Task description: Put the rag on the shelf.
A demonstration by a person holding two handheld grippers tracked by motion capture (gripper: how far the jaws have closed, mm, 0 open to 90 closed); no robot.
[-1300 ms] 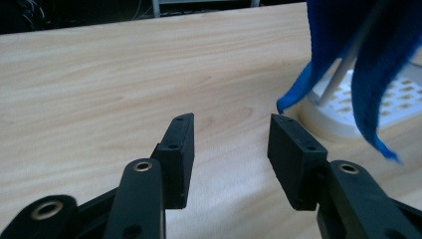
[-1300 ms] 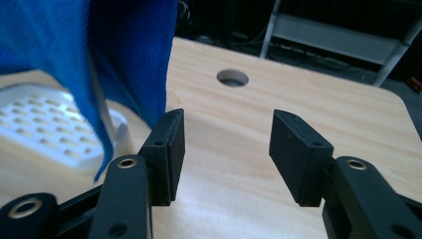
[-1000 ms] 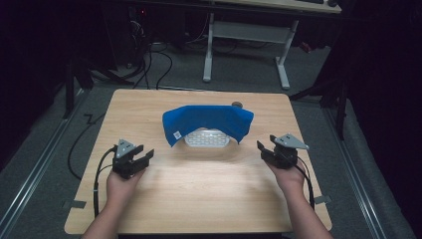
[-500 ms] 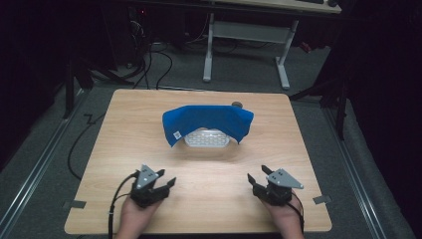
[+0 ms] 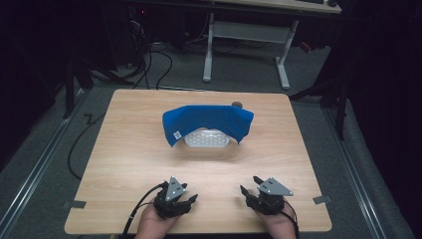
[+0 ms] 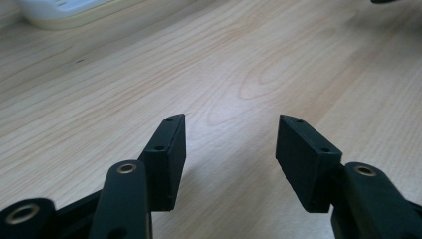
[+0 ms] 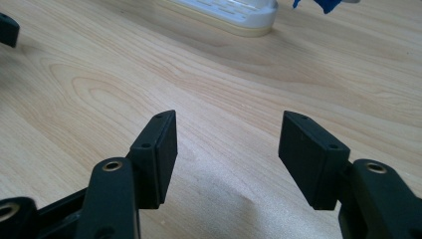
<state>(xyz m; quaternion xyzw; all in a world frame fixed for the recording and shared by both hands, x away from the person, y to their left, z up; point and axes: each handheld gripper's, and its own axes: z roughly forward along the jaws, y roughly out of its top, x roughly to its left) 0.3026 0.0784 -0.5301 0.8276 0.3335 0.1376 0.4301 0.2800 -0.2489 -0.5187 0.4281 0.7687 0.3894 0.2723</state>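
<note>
The blue cloth [image 5: 209, 122] lay draped over a white basket [image 5: 207, 138] at the middle of the desk [image 5: 124, 149], well apart from both tools at the near edge. The left hand-held gripper [image 5: 186, 201] and the right hand-held gripper [image 5: 247, 191] each stood with jaws wide, holding nothing. There was one cloth, one basket, two grippers. The desk was pale wood; a dark room with grey floor [image 5: 368, 164], cables and another table's legs [image 5: 244, 55] lay beyond.

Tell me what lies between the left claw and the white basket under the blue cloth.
Nothing: bare wooden table runs from the open left claw to the white basket under the blue cloth, clearest in the high view.
</note>
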